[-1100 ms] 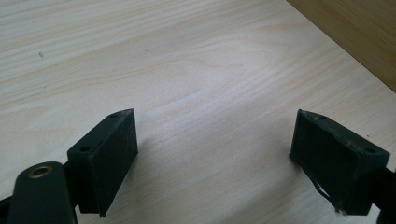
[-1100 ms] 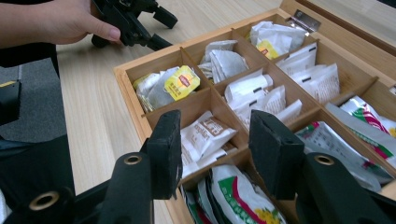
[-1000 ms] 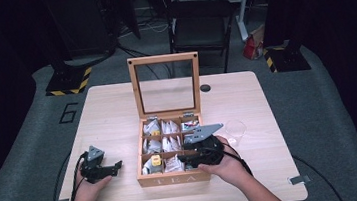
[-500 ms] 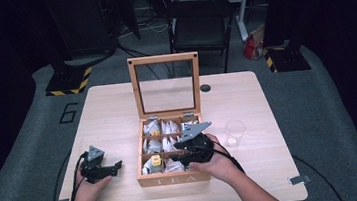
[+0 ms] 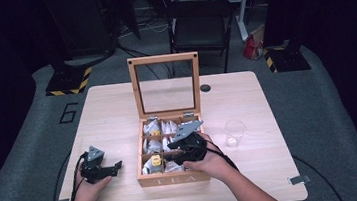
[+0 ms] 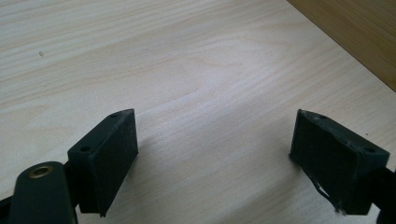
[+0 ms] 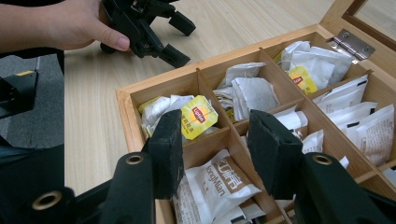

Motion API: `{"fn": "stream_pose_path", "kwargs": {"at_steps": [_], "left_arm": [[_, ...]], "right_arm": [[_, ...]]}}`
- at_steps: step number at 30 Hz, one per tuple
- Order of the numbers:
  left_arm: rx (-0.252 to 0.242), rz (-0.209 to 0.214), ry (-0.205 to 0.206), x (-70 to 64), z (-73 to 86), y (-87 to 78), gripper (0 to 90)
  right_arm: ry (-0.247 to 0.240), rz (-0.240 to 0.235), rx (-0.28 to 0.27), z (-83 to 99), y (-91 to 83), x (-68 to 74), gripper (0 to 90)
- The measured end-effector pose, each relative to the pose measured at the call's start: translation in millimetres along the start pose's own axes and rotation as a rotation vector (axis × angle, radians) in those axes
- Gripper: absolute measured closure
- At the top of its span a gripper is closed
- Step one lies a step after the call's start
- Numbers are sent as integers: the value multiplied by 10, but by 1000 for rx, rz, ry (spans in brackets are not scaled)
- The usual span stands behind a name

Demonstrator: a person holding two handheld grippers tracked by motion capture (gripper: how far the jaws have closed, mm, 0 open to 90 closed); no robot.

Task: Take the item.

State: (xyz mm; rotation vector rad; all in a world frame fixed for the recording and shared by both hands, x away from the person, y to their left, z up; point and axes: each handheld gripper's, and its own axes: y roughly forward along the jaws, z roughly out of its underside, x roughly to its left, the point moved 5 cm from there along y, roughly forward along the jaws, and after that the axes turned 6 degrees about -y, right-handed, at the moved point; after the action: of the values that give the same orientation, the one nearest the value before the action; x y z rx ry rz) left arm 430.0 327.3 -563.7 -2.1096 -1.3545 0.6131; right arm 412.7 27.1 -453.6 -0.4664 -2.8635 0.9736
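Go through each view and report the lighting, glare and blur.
High view: the table is brightly lit, its surroundings nearly black, and the glass lid shows faint reflection. Left gripper view: the left tool is sharp, with soft glare on the wood between its jaws. Right gripper view: the tea bags are sharp, the near jaws slightly soft.

Bright overhead light falls on the pale wooden table [image 5: 117,112], leaving the surrounding room dim. Soft glare whitens the tabletop, short shadows sit under the near black jaws, and the high view is slightly soft.

The high view looks down over the table [image 5: 117,107]; both gripper views sit close, sharing its tea box [image 7: 126,109].
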Motion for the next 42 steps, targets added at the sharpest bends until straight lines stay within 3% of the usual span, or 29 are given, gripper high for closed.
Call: {"fn": "stream_pose_path", "kwargs": {"at_steps": [14,16,24,28,42], "left_arm": [[-3,8,26,-34,16,-42,213],[2,11,31,-32,21,-55,215],[-8,22,11,-37,49,-63,213],[-9,21,21,-26,43,-60,209],[-8,22,25,-21,41,-59,207]], "right_arm": [[-38,-33,36,-60,213,7,566],[-21,-35,35,-70,239,14,566],[-46,-56,56,-106,362,24,563],[-55,-62,64,-136,437,28,562],[-46,-86,78,-152,606,23,563]]}}
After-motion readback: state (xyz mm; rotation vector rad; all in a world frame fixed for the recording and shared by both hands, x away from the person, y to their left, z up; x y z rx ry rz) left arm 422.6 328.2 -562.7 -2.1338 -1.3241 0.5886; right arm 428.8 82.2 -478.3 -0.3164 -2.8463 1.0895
